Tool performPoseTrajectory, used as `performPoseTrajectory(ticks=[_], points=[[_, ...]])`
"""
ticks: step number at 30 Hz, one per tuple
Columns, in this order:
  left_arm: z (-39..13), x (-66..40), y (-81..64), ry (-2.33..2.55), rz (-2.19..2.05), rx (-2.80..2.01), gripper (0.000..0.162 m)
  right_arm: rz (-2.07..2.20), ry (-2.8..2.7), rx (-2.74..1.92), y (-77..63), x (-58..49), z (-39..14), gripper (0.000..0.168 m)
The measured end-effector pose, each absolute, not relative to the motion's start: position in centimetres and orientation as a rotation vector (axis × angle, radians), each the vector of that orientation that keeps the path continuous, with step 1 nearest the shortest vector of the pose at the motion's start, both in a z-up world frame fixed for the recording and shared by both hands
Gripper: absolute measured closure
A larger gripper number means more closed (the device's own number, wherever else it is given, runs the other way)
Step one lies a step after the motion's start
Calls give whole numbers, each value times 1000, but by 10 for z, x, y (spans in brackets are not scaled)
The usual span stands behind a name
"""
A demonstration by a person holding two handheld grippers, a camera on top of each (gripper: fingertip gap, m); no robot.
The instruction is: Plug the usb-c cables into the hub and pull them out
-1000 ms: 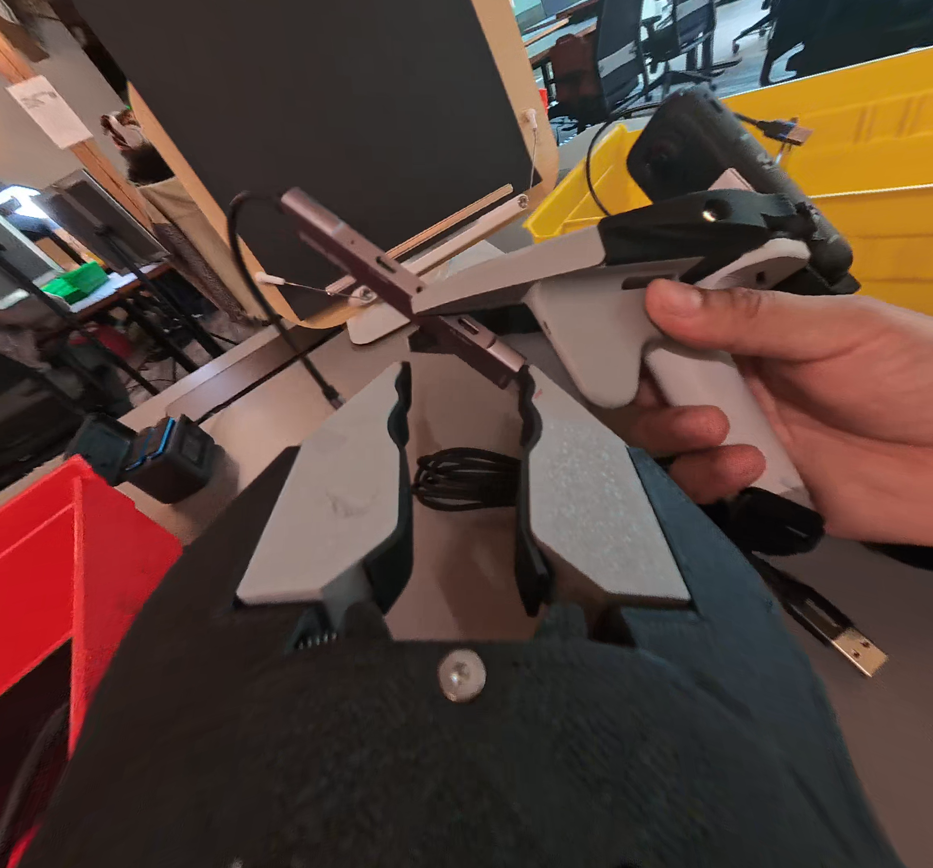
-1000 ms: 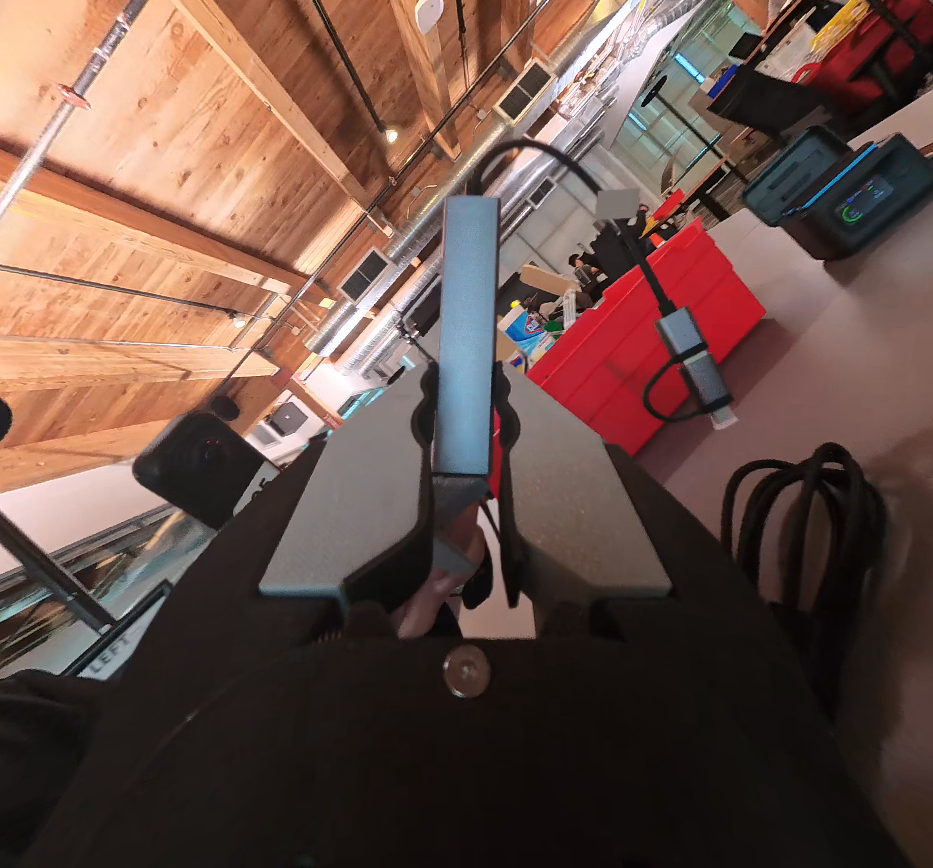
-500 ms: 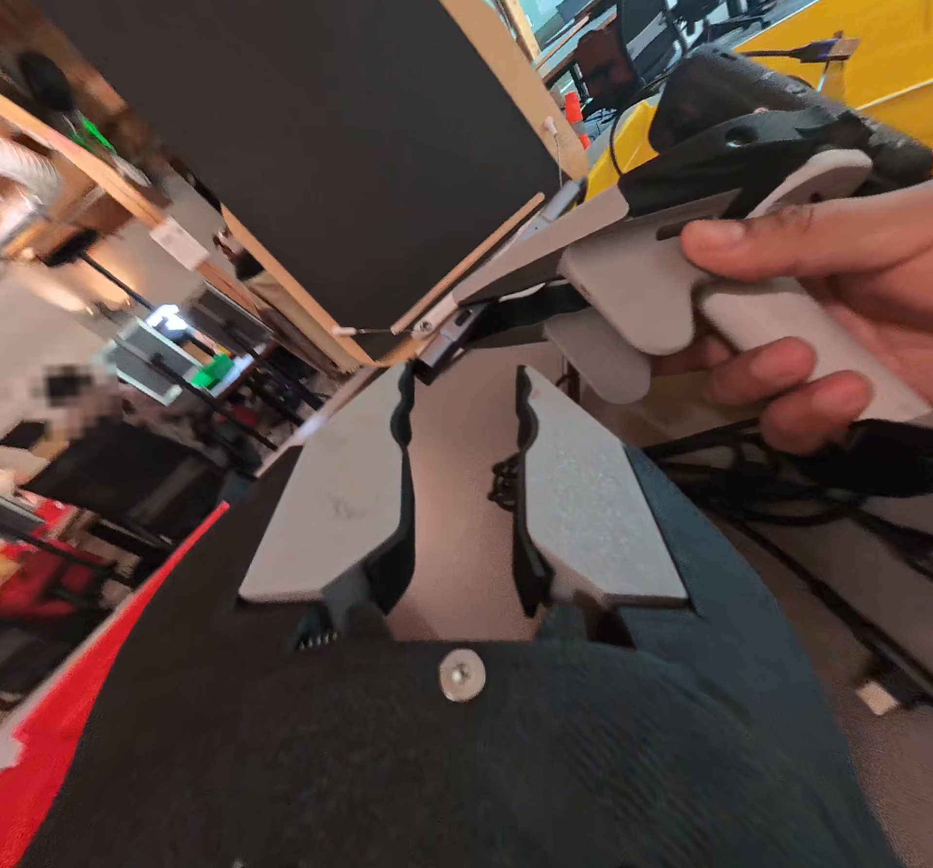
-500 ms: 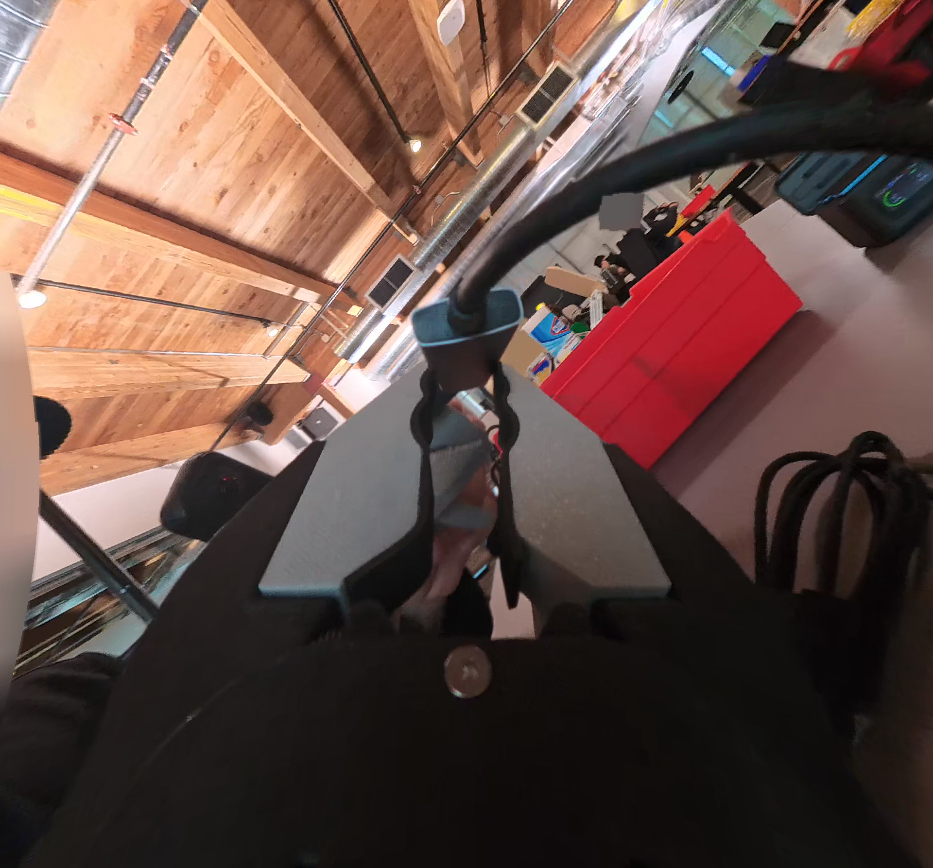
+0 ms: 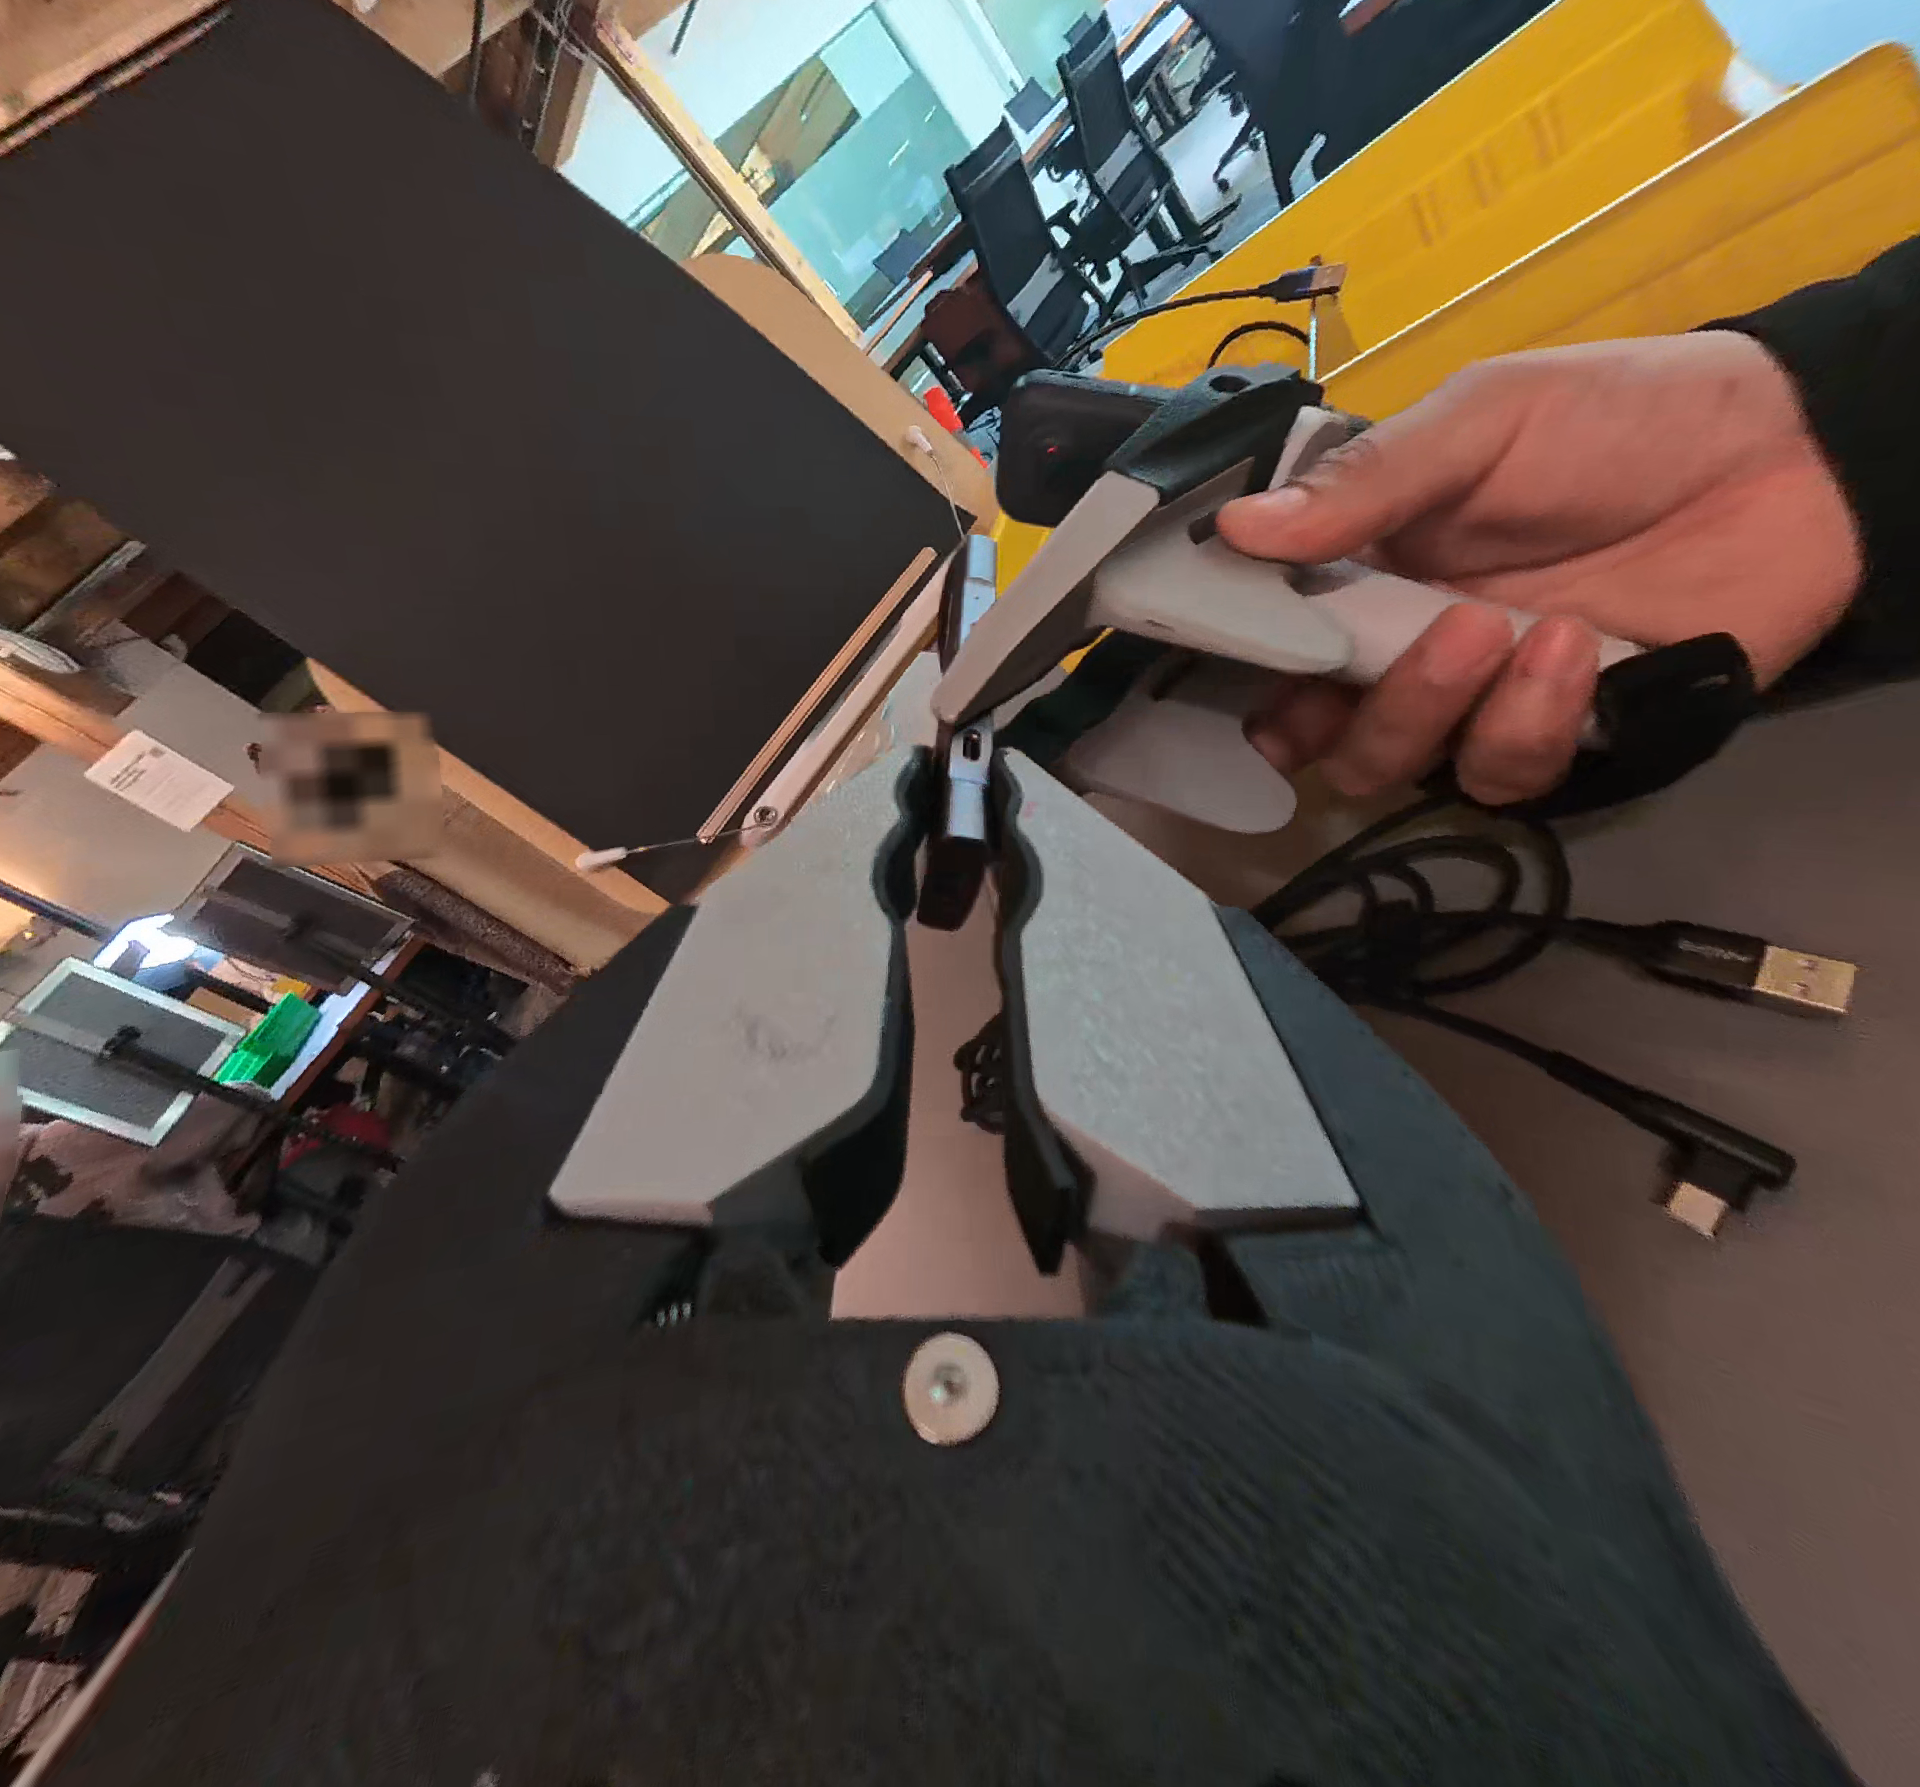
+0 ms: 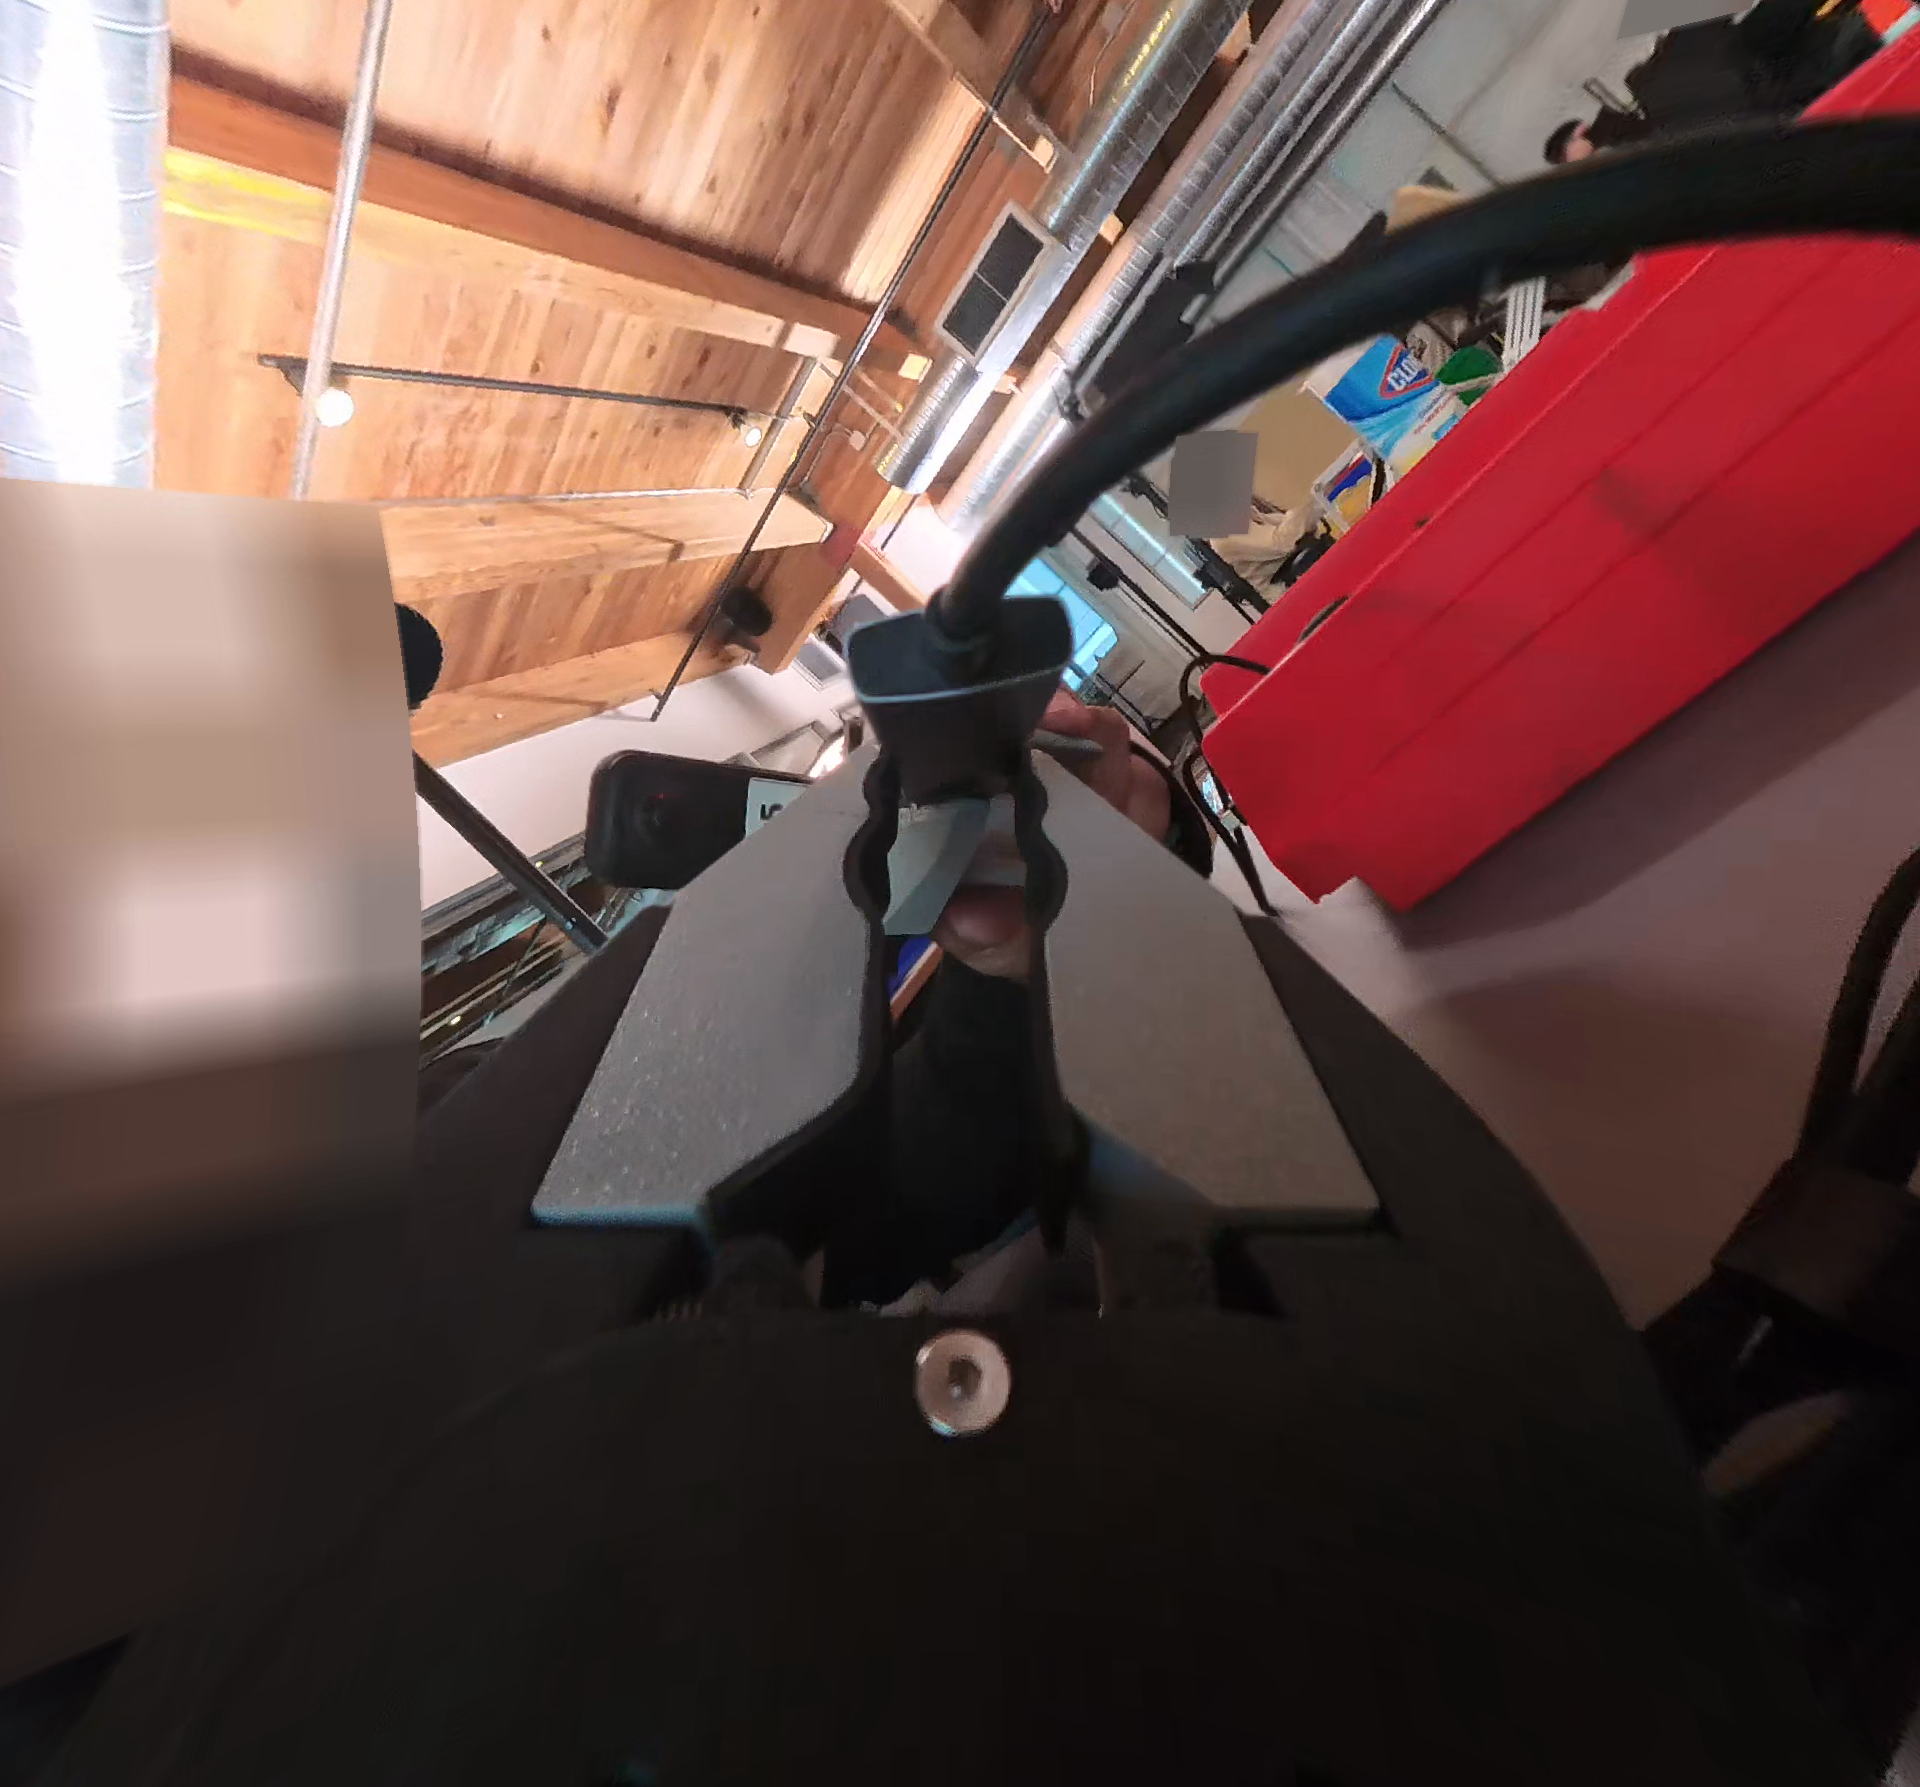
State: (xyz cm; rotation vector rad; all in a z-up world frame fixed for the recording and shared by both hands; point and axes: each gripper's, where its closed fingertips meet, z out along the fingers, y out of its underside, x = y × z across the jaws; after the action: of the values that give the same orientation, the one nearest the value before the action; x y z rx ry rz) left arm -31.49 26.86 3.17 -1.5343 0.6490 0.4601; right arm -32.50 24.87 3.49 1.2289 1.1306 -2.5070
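1. Closing in over the last second, your left tool (image 5: 961, 802) has gone from wide open to narrow around the lower end of the hub (image 5: 962, 815), and its pads appear to touch it.
2. Your right tool (image 6: 956, 781) stays clamped on the hub, holding it above the desk (image 5: 1714, 1425).
3. The usb-c cables (image 5: 1455, 906) lie loose on the desk, unplugged. This looks like a handover that frees one tool to fetch a plug.
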Motion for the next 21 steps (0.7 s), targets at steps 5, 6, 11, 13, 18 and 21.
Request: performPoseTrajectory(ticks=[5, 6, 11, 13, 18, 21], points=[[28, -322, 263, 513, 306, -1563, 155, -2403, 1208, 1262, 242, -327, 27, 151], [28, -330, 262, 450, 285, -1585, 154, -2371, 1265, 1273, 240, -324, 22, 158], [27, -372, 252, 293, 321, -1693, 155, -2140, 1816, 1447, 225, -312, -14, 131], [19, -380, 249, 328, 426, -1776, 155, -1918, 2214, 1426, 214, -293, -36, 127], [11, -372, 249, 476, 556, -1859, 155, -1424, 2842, 1328, 221, -254, -63, 124], [37, -377, 253, 449, 592, -1786, 155, -1177, 2993, 1395, 237, -252, -71, 121]])
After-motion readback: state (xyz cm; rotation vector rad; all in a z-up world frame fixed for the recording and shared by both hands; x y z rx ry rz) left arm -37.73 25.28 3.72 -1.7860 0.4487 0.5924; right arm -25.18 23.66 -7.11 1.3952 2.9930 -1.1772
